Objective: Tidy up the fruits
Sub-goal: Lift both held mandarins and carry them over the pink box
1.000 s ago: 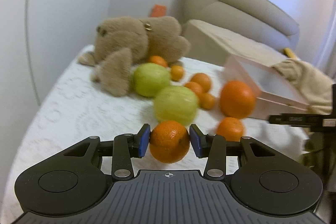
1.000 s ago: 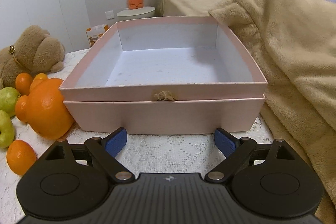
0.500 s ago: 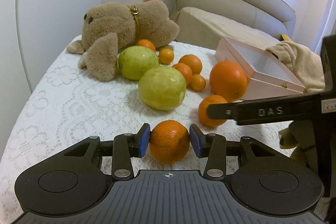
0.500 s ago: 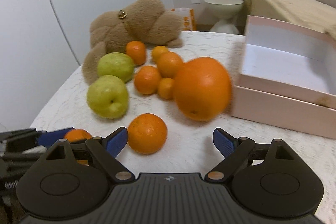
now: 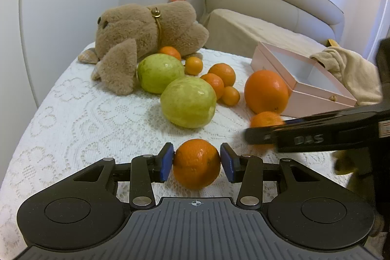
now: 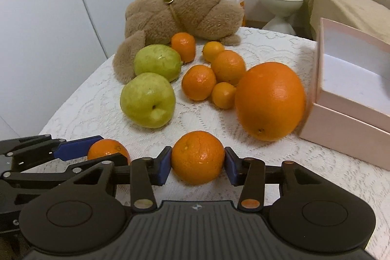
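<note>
White lace cloth (image 5: 73, 118) is spread over the table on which the fruit is laid out, with pale walls, a beige sofa (image 5: 268, 4) and a small round side table (image 6: 280, 0) seen behind. One small mandarin (image 5: 196, 163) is gripped between the blue pads of the left gripper (image 5: 197, 163), the jaws standing only as wide as the fruit. A second mandarin (image 6: 198, 157) sits between the pads of the right gripper (image 6: 198, 163), whose jaws are closing, both pads already touching its sides. Seen from the right wrist, the left gripper and its fruit are just to the left, the two tools lying close together near the front edge of the cloth. Farther back, two green guavas (image 6: 148, 107) lie touching, one behind the other, beside a cluster of smaller mandarins (image 6: 198, 82). A large orange (image 6: 270, 101) rests against the corner of a pink box (image 6: 346, 118), which stands open and, as far as can be seen, empty on the right. A brown plush toy (image 6: 180, 11) is sprawled behind the fruit, and a cream blanket (image 5: 351, 70) is draped at the far side of the box.
</note>
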Demonstrator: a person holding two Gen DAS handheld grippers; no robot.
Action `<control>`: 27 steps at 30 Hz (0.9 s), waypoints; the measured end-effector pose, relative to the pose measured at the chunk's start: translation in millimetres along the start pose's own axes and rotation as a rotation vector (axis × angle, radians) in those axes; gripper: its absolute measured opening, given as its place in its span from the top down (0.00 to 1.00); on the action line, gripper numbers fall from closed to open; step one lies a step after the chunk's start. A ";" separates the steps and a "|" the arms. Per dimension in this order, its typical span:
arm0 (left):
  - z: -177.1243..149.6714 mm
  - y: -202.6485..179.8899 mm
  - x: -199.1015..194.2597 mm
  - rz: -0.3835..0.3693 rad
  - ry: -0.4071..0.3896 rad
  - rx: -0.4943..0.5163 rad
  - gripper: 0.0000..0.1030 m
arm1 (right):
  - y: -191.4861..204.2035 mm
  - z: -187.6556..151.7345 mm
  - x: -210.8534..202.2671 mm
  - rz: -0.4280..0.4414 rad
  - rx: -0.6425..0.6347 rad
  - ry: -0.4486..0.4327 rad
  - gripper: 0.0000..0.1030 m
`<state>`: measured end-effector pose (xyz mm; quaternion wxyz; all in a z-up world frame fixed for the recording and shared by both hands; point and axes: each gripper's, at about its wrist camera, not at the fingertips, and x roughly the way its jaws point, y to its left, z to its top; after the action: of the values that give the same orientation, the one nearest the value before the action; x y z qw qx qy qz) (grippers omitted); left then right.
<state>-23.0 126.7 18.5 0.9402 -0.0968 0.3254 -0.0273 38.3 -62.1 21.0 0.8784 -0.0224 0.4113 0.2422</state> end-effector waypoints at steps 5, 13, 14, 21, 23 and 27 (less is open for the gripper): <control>-3.3 -5.0 12.1 -0.025 0.044 0.011 0.48 | -21.9 -14.9 -31.1 -0.098 0.048 -0.060 0.57; 20.7 -55.0 21.7 -0.133 0.030 0.061 0.57 | -82.6 -49.5 -81.5 -0.335 0.183 -0.104 0.57; 29.3 -65.6 21.9 -0.159 0.013 0.077 0.57 | -90.3 -49.2 -89.6 -0.351 0.206 -0.121 0.57; 126.7 -145.4 12.6 -0.276 -0.213 0.219 0.57 | -124.0 10.8 -172.5 -0.406 0.262 -0.400 0.57; 147.7 -162.0 15.8 -0.277 -0.242 0.256 0.57 | -133.1 38.2 -191.7 -0.423 0.264 -0.460 0.57; 166.8 -180.4 35.7 -0.298 -0.217 0.271 0.57 | -153.2 89.4 -217.8 -0.467 0.244 -0.519 0.57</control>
<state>110.1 -26.7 161.2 0.9597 -0.0188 0.1980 -0.1988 51.4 -264.6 215.3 0.9813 0.0512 0.1845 -0.0178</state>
